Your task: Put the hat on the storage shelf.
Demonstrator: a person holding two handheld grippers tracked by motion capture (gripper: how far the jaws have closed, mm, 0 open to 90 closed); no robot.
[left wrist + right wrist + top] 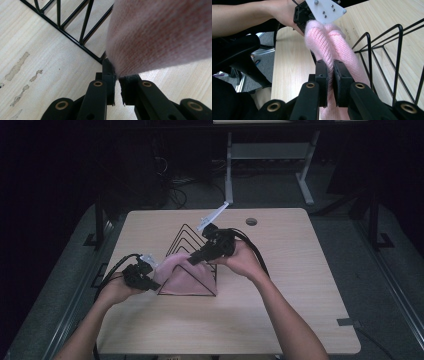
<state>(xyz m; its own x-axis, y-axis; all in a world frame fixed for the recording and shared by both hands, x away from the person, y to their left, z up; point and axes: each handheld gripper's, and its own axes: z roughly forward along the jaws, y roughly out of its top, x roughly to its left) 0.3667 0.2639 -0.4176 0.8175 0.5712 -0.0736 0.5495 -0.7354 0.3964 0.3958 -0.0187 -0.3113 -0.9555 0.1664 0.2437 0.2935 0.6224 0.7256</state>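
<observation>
1. Here the left gripper [148,276] sits low at the near left, pinched tight on the soft pink knitted cloth [175,272].
2. The right gripper [192,260] reaches in from the right, tilted down, clamped on that cloth.
3. The cloth hangs over the black wire triangle rack [187,270] on the light wooden table [300,270].

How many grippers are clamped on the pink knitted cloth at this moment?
2. The left gripper pinches the pink knitted cloth at its left end beside the wire rack; the right gripper pinches it over the rack.

Dim lab; bare test table [300,285]
</observation>
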